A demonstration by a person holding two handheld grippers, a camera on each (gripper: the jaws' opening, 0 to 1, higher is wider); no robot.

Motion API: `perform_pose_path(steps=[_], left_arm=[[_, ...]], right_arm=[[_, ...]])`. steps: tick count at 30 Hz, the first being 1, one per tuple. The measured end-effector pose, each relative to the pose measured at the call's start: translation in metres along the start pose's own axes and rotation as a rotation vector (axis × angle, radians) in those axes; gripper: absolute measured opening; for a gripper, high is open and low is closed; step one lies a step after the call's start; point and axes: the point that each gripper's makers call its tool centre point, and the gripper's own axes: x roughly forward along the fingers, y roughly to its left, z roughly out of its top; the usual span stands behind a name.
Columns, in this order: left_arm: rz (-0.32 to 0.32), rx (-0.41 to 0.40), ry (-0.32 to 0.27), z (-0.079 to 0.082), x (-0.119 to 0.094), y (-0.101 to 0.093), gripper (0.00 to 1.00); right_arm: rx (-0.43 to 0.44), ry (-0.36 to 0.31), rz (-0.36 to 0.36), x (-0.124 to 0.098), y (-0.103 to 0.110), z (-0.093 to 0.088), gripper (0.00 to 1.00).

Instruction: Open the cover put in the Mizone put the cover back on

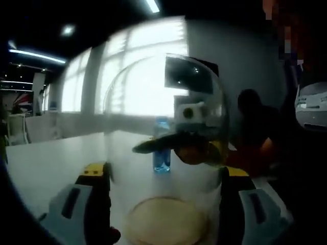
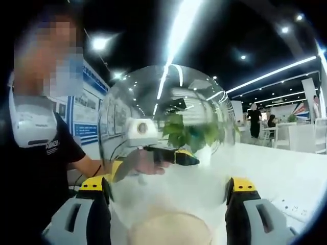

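Observation:
A clear glass dome cover (image 1: 163, 102) stands between the jaws of my left gripper (image 1: 163, 173), which press its two sides. A pale wooden disc (image 1: 166, 222) lies under it. Through the glass I see the blue Mizone bottle (image 1: 162, 148) upright on the white table (image 1: 51, 163), and my right gripper opposite. In the right gripper view the same dome (image 2: 168, 127) sits between the jaws of my right gripper (image 2: 167, 185), shut on its sides, with the wooden disc (image 2: 171, 229) below. The left gripper shows through the glass there.
A person in a black shirt (image 2: 36, 168) stands close at the left of the right gripper view. A green plant (image 2: 191, 132) shows behind the dome. White tables and chairs (image 2: 291, 138) stand far off. Bright windows (image 1: 133, 66) lie beyond the table.

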Motion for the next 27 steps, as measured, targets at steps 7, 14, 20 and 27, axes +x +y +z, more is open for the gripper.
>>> perform_pose_path(steps=[7, 14, 20, 27], left_arm=[[0.001, 0.017, 0.036, -0.007, -0.001, 0.001, 0.74], [-0.003, -0.01, 0.023, -0.006, -0.002, 0.0, 0.75], [0.001, 0.022, 0.066, -0.005, -0.002, -0.005, 0.75], [0.005, -0.017, 0.058, -0.002, 0.0, -0.005, 0.75]], right_arm=[[-0.016, 0.039, -0.002, 0.002, 0.002, -0.005, 0.88], [0.005, 0.019, -0.005, 0.002, 0.001, -0.005, 0.88], [-0.022, 0.071, -0.006, 0.002, 0.008, -0.004, 0.88], [0.009, 0.056, -0.011, -0.002, 0.008, 0.003, 0.88]])
